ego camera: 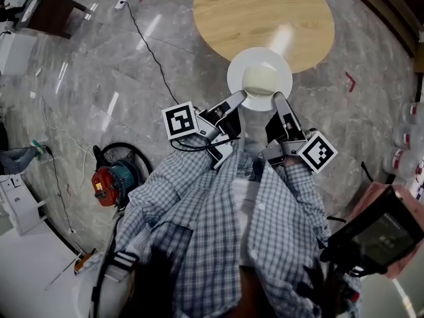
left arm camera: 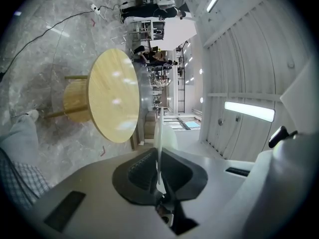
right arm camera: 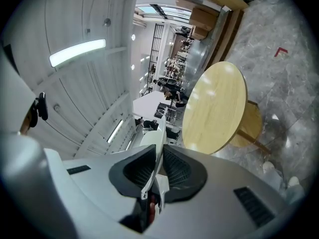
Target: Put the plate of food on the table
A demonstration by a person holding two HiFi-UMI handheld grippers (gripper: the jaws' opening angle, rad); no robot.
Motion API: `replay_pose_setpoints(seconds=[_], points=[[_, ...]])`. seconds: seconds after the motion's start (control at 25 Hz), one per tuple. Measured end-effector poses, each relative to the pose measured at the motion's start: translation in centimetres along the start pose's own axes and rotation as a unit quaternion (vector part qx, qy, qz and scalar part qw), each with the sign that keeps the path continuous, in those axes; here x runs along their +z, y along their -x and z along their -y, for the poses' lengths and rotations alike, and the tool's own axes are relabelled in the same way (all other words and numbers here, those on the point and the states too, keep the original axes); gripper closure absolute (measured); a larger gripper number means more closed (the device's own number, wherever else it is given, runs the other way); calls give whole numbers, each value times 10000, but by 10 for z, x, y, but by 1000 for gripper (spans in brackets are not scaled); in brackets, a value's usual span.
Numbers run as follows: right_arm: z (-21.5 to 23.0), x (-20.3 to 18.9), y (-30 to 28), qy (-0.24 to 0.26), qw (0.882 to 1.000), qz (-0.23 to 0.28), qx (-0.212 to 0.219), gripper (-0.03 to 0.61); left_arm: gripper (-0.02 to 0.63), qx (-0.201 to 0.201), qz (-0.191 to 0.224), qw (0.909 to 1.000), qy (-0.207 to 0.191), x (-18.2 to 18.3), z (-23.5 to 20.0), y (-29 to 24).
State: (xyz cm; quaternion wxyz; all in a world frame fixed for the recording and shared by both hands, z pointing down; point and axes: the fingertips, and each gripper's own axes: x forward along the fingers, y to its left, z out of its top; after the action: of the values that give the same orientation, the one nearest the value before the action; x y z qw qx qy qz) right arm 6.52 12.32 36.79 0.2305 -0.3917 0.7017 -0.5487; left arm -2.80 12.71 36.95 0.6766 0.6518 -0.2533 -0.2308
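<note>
A white plate (ego camera: 237,77) with a pale mound of food (ego camera: 260,79) hangs in the air just over the near edge of the round wooden table (ego camera: 264,15). My left gripper (ego camera: 244,98) is shut on the plate's near-left rim and my right gripper (ego camera: 276,99) is shut on its near-right rim. In the left gripper view the plate (left arm camera: 158,143) shows edge-on between the dark pads (left arm camera: 138,172), with the table (left arm camera: 113,95) beyond. In the right gripper view the plate's rim (right arm camera: 158,142) also sits clamped between the pads (right arm camera: 180,169), and the table (right arm camera: 215,108) lies ahead.
A grey marble floor (ego camera: 99,78) surrounds the table. A black cable (ego camera: 142,37) runs across it at the left. An orange and teal machine (ego camera: 111,181) stands at the person's left. Bottles (ego camera: 404,138) line the right edge. The person's checked shirt (ego camera: 218,230) fills the lower middle.
</note>
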Motion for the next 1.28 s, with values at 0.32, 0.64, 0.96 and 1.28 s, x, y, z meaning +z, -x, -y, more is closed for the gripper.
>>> replay_pose_setpoints(seconds=[0.32, 0.64, 0.96, 1.28], points=[[12, 12, -9, -57, 9998, 59, -207, 526, 591, 94, -145, 9998, 140, 9, -9, -18], [26, 40, -50, -117, 9993, 19, -346, 526, 591, 189, -165, 9993, 262, 47, -16, -52], [34, 58, -64, -141, 9988, 104, -457, 526, 591, 222, -292, 9990, 262, 63, -18, -73], [40, 94, -97, -197, 9973, 351, -610, 527, 591, 217, -587, 9975, 316, 96, -15, -116]])
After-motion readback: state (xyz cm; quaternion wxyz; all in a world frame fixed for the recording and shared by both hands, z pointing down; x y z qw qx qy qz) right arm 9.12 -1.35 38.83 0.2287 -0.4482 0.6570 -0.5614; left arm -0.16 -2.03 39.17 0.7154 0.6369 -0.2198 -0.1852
